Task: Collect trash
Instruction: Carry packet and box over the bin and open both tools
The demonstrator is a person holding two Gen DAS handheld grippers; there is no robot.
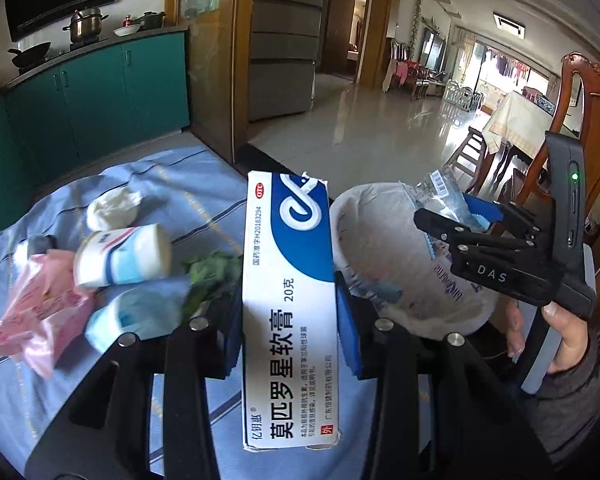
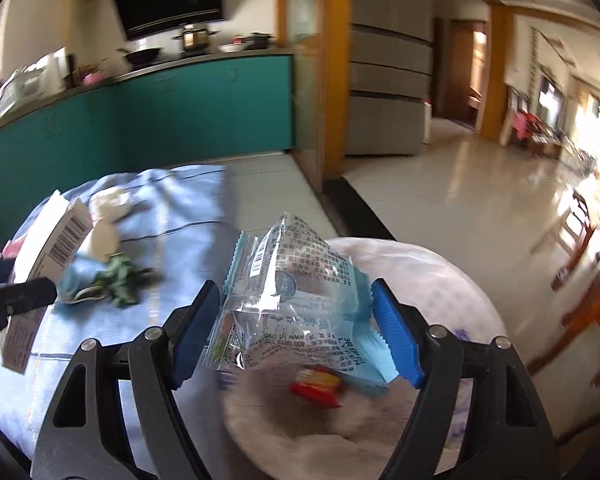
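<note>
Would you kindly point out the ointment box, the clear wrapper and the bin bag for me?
ointment box [image 1: 290,300], left wrist view, middle of its printed face.
clear wrapper [image 2: 300,300], right wrist view, centre of the crinkled film.
bin bag [image 2: 440,264], right wrist view, bare far rim.

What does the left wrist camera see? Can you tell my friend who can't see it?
The left gripper holds a blue-and-white medicine box beside a white trash bag. The right gripper holds a clear wrapper over it. More trash lies on the blue cloth.
</note>
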